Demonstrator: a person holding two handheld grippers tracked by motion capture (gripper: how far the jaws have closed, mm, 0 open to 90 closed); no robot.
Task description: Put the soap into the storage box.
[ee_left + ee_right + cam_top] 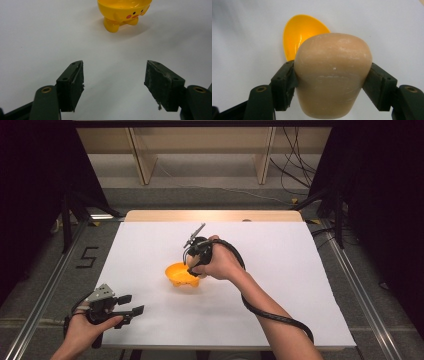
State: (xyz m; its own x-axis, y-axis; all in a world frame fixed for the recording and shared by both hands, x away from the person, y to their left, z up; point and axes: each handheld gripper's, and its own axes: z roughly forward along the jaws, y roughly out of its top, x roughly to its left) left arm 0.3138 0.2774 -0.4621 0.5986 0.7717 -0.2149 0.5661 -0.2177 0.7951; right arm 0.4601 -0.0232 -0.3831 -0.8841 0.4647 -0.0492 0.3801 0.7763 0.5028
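A: Status?
B: I had the right gripper (332,82) pinching the tan bread-shaped block (333,75) above the yellow chick bowl (181,274) at mid-table. Left gripper (113,82) was spread, idle.
A: Next?
B: Probably lower, then release inside.

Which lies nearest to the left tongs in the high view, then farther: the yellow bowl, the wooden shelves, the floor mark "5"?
1. Floor mark "5", left of the table.
2. Yellow bowl, mid-table, to the right of the left tongs.
3. Wooden shelves, far back.
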